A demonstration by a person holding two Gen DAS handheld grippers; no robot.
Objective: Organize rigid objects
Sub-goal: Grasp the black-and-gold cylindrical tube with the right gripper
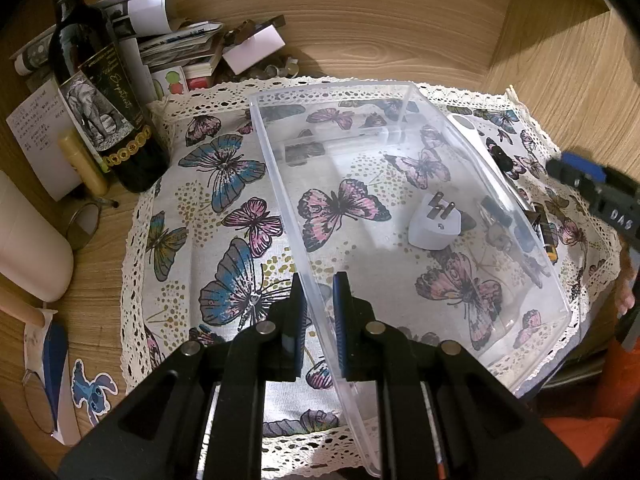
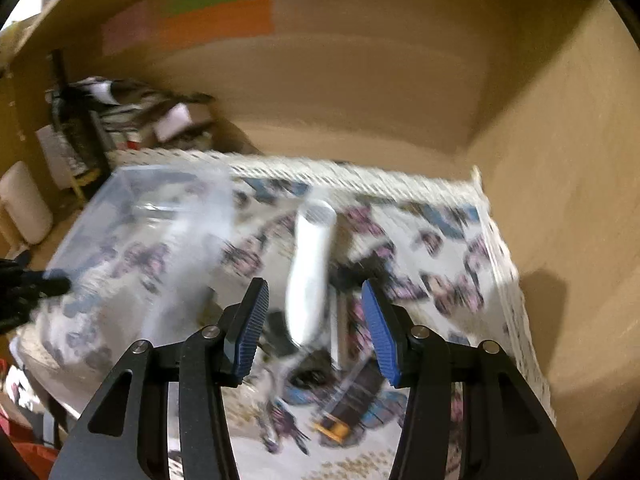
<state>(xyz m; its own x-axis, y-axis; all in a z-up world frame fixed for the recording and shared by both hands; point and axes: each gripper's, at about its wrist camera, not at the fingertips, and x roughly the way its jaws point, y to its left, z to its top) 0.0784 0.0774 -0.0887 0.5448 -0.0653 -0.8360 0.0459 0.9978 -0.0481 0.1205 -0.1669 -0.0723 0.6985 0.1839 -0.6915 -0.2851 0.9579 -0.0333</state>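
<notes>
Left wrist view shows the left gripper (image 1: 320,300) angled down, clamped on the clear box (image 1: 400,152) wall, plug (image 1: 434,226) inside, bottle (image 1: 100,92) beside; right gripper (image 2: 314,322) gapes, empty, over a white tube (image 2: 310,264).

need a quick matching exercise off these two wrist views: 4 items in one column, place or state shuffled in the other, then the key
Items
1. white plug adapter with metal prongs
2. clear plastic storage bin
3. dark glass wine bottle with an elephant label
4. long white plastic handheld device

Place or state
A. standing off the butterfly cloth, on the wooden desk
B. side wall pinched by the left gripper
C. lying inside the bin, prongs up
D. on the cloth outside the bin, ahead of the open right gripper

Pairs: 1-C, 2-B, 3-A, 4-D
</notes>
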